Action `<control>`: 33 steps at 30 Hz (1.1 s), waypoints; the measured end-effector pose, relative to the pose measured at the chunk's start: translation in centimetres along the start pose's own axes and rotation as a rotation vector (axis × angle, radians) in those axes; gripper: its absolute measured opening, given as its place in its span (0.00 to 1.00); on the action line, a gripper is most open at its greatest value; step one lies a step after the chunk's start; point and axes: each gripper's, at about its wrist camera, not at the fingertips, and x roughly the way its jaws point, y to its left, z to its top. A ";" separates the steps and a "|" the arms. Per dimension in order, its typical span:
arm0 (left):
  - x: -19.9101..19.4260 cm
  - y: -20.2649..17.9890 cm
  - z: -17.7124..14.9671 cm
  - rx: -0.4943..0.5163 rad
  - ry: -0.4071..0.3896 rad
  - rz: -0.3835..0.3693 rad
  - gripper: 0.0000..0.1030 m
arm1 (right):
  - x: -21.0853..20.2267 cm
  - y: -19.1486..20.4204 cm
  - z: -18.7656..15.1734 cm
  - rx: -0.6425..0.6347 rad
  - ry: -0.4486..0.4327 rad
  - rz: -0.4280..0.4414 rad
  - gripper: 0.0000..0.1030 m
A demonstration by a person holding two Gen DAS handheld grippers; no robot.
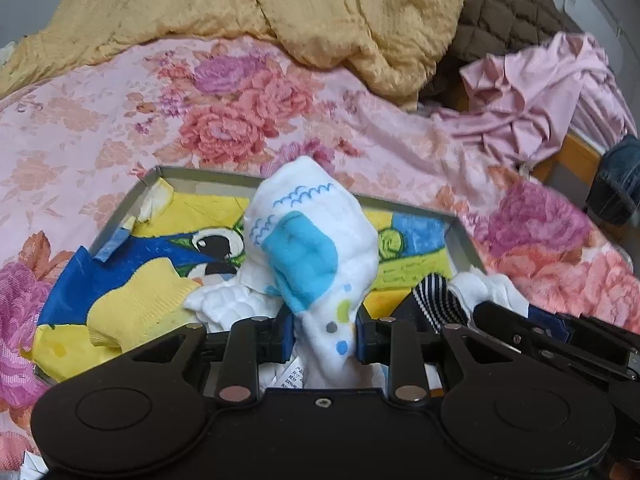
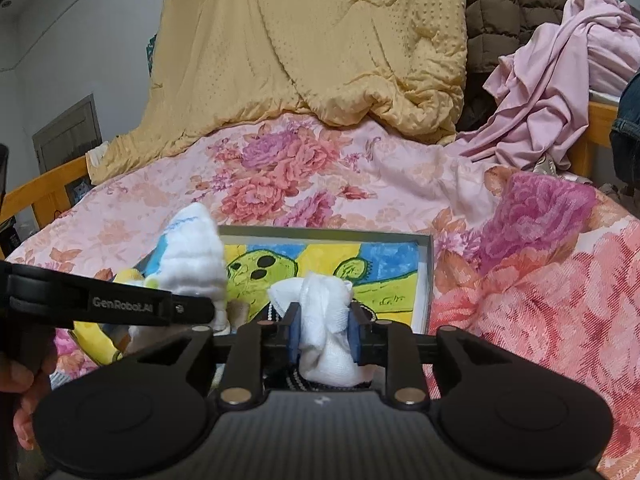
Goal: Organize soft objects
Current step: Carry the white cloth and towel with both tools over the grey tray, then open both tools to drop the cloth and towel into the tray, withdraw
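My left hand-held gripper (image 1: pixel 324 338) pinches a white sock with a blue heel (image 1: pixel 312 248) over the shallow box (image 1: pixel 192 174); my right hand-held gripper (image 2: pixel 323 334) clamps a white sock (image 2: pixel 324 320) near the box's front edge on the bed (image 2: pixel 140 216).

The white sock (image 1: pixel 316 240) is soft, crinkled knit cloth with a smooth blue patch; the yellow sock (image 1: pixel 136 300) is ribbed knit. The shallow box (image 1: pixel 200 174) has thin, matt grey card walls – its floor carries a drawing in chalky, matt paint. The bedspread (image 1: pixel 120 120) is woven floral cloth with a faint sheen. The yellow quilt (image 2: pixel 320 40) is dimpled and matt, the brown jacket (image 2: pixel 512 0) quilted. The left claw (image 1: pixel 324 336) is matt black plastic with blue pads – the right claw (image 2: pixel 324 338) looks alike.
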 end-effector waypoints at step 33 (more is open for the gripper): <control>-1.1 -0.8 0.3 0.004 -0.008 -0.006 0.72 | -0.1 -1.5 0.0 0.036 -0.020 -0.001 0.85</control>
